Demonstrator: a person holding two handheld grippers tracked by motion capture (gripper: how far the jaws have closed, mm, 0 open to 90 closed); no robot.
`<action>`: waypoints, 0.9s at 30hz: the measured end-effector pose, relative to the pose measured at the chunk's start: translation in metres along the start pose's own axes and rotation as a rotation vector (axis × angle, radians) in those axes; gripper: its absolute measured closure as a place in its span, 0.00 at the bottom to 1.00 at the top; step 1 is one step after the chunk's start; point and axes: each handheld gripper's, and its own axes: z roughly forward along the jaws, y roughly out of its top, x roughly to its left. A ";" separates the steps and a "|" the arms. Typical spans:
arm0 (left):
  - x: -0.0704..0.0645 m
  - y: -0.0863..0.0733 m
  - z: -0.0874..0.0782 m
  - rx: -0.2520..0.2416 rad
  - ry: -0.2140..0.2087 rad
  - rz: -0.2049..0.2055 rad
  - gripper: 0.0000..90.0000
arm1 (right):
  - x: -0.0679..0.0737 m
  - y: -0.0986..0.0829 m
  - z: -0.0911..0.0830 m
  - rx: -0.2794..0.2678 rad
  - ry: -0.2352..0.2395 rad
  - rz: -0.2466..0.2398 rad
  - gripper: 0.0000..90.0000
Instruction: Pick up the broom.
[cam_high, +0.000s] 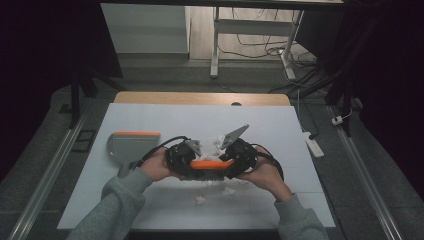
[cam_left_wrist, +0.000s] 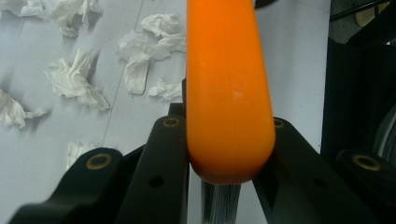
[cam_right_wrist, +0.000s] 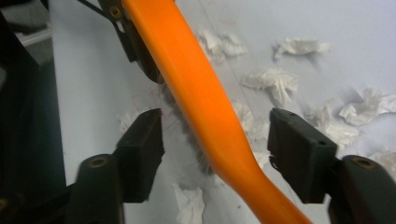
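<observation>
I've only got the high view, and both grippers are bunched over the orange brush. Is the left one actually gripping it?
Observer: Yes. The left gripper is shut on the rounded end of the brush.
Operator: And the other one?
Observer: The right gripper is open. Its jaws stand either side of the handle, with a gap on both sides.
Operator: Which way do the bristles face?
Observer: Down. The grey bristles hang under the handle, toward the paper scraps on the table.
</observation>
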 end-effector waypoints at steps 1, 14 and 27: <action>0.000 0.000 0.000 0.001 -0.003 0.001 0.88 | -0.001 0.000 0.001 0.008 -0.001 -0.016 0.46; 0.002 -0.002 -0.001 -0.021 -0.053 0.029 0.88 | 0.005 -0.004 0.007 0.074 0.009 -0.117 0.72; -0.005 -0.026 -0.025 -0.222 0.232 -0.102 0.45 | -0.002 -0.010 -0.009 -0.024 -0.041 -0.043 0.76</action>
